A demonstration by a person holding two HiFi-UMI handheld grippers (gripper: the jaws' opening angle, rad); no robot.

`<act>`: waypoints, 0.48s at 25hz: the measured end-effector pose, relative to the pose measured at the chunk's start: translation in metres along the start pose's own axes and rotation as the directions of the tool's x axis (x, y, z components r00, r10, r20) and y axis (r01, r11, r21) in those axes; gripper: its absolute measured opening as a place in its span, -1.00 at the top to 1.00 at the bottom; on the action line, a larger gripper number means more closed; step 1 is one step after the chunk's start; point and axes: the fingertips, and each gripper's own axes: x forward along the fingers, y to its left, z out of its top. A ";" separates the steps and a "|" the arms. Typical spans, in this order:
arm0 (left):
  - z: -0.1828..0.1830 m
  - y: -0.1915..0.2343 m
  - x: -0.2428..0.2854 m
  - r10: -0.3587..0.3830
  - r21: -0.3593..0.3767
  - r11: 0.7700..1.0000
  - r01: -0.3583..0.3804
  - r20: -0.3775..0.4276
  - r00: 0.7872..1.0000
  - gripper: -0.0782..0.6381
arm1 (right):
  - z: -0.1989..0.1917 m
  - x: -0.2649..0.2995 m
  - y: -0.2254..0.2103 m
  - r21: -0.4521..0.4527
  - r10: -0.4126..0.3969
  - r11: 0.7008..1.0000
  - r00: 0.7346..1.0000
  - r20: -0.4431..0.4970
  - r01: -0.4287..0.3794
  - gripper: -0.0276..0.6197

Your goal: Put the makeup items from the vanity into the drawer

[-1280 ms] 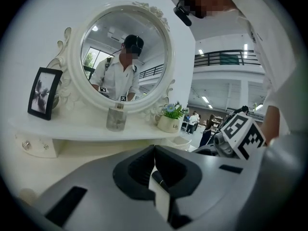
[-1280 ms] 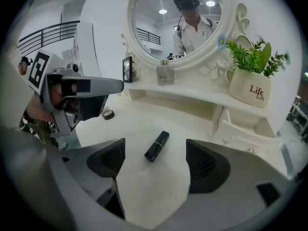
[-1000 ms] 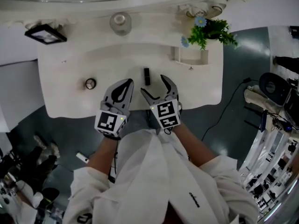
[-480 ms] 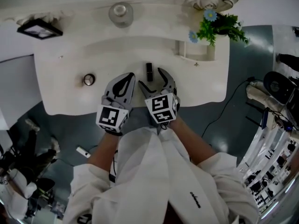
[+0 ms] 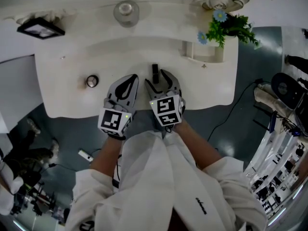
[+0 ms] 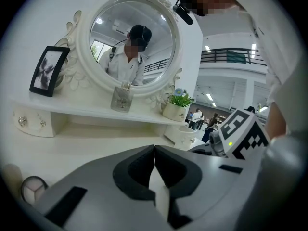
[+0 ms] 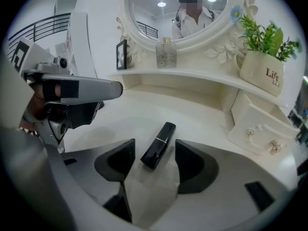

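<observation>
1. The right gripper [image 7: 154, 142] has its fingers [image 7: 190, 165] apart, and they have just been closing. The black lipstick [image 7: 161, 136] lies flat on the white counter [image 7: 211, 114] between them. A gap shows on each side, so neither pad presses it yet.
2. The left gripper [image 6: 154, 149] has its fingers [image 6: 132, 177] shut tip to tip with nothing between them. It hangs just beside the right gripper.
3. The lipstick lies at a slant to the right fingers, not parallel with them. One pad would likely meet an end first, and the glossy tube could swing or skid out past the fingertips.
4. Only the near half of the tube sits between the pads. A pinch that far back may let the far end droop, or let the tube slip free on lifting.
5. The two grippers are very close, so a sideways correction by the right one could knock the left.
6. A small round jar [image 5: 92, 81], likely another makeup item, sits on the counter well off the outer side of the left fingers.
7. No open drawer shows. The small drawer box [image 7: 257, 129], beyond and outward of the right fingers, is shut, so a held lipstick may have to wait while the free gripper opens something.
8. The plant pot [image 7: 262, 71], far beyond the right fingertips, reads "Life" in red. A smaller line under it is too small to read. The lipstick shows no legible label, and the marker cubes carry only black-and-white patterns.
</observation>
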 end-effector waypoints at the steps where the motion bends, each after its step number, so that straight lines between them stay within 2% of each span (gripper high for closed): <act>1: -0.002 0.001 -0.001 -0.001 0.011 1.000 0.001 -0.001 1.000 0.71 | 0.001 0.000 0.002 -0.011 0.000 1.000 1.000 0.004 0.000 0.12; 7: 0.000 0.002 -0.003 0.000 0.017 1.000 0.000 -0.001 1.000 0.71 | 0.002 0.000 0.016 -0.070 -0.013 0.997 1.000 0.000 0.013 0.55; 12: 0.009 -0.002 -0.001 -0.003 0.012 1.000 0.003 0.011 1.000 0.71 | 0.007 -0.002 0.003 -0.048 -0.037 0.998 0.999 0.014 0.037 0.56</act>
